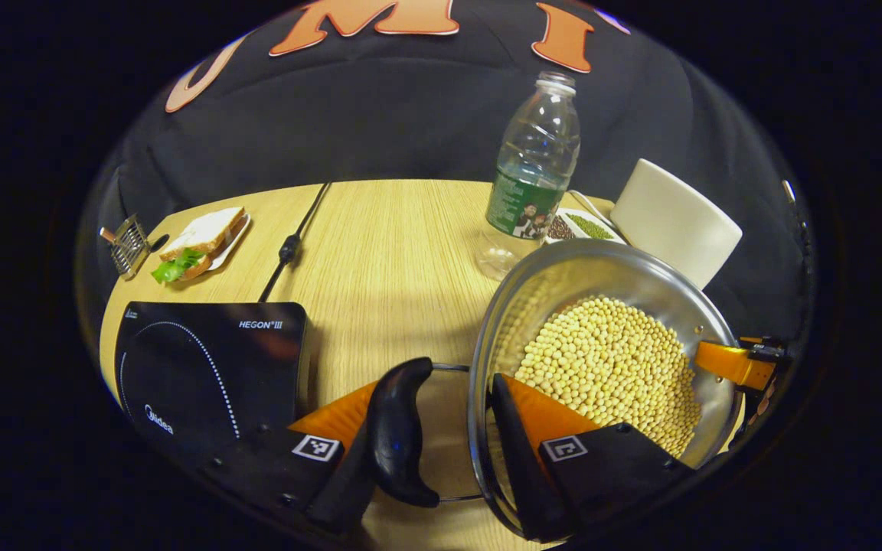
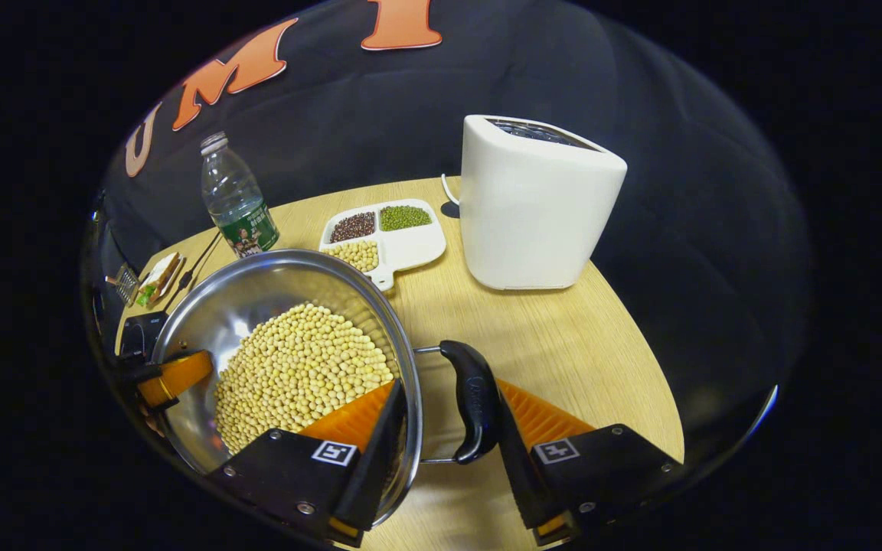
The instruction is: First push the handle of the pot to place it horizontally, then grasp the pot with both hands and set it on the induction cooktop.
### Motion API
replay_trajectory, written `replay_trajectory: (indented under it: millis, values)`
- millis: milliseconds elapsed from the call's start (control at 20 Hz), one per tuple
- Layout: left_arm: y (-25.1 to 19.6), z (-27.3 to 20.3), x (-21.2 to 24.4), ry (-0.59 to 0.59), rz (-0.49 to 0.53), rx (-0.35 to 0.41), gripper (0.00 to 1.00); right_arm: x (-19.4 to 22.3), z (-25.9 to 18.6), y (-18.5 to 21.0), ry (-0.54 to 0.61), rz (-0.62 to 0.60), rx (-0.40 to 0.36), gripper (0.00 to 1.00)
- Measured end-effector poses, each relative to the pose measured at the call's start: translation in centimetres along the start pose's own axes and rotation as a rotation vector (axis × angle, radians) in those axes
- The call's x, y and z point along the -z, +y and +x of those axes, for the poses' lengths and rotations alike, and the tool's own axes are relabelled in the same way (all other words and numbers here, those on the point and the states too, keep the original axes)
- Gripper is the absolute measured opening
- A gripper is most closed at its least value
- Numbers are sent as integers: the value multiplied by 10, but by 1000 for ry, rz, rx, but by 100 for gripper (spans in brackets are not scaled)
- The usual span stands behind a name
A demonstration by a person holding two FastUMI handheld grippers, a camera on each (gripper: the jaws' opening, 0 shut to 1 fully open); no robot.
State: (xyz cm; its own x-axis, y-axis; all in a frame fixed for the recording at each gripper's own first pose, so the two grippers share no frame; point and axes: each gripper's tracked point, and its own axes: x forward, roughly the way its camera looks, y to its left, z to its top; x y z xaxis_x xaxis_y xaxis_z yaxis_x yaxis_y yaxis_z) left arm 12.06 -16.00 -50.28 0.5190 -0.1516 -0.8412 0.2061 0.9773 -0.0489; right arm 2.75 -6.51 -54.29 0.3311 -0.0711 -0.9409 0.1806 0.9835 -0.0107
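Left gripper view: left gripper (image 1: 441,444) at bottom centre, one finger outside the pot's black side handle (image 1: 399,432), the other inside the pot (image 1: 602,367) past the rim. Jaws straddle handle + rim; the handle-side finger touches the handle, but can't tell if the inner one presses the wall, so grip state unclear. Pot sits lower right, steel, full of soybeans (image 1: 613,371). Cooktop (image 1: 211,375) lower left, black, just beside the left finger, apart from the pot. Right gripper (image 1: 739,363) pokes in over the pot's far rim at right edge. Bottle (image 1: 534,172) upper centre-right, behind the pot. Bean tray (image 1: 583,226) + white toaster (image 1: 674,222) upper right. Sandwich (image 1: 200,241) on a plate upper left, small metal rack (image 1: 129,245) next to it. Cable (image 1: 292,245) runs across the table (image 1: 380,252).

Right gripper view: right gripper (image 2: 445,451) bottom centre, fingers either side of the pot's other handle (image 2: 475,398) and rim; one finger inside the pot on the beans, other outside touching the handle. Clenched or not, can't tell. Pot lower left. Left gripper (image 2: 173,379) at pot's far rim, left edge. Tray centre, toaster upper right, bottle upper left, sandwich far left.
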Motion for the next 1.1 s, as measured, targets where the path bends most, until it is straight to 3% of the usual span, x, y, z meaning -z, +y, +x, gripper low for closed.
replay_trajectory:
  millis: [200,350,550,1100]
  values:
    - [-2,2,-6,-35,-30,3,81,-2,-1,0,-18,-2,10,69]
    - [0,1,-5,-59,-36,7,75,-2,-3,0,-46,19,6,63]
    - [2,-8,-11,-98,-40,-15,74,1,-14,2,-57,44,4,60]
    - [41,-106,-41,-221,-23,-59,73,-18,-100,38,-152,65,-63,59]
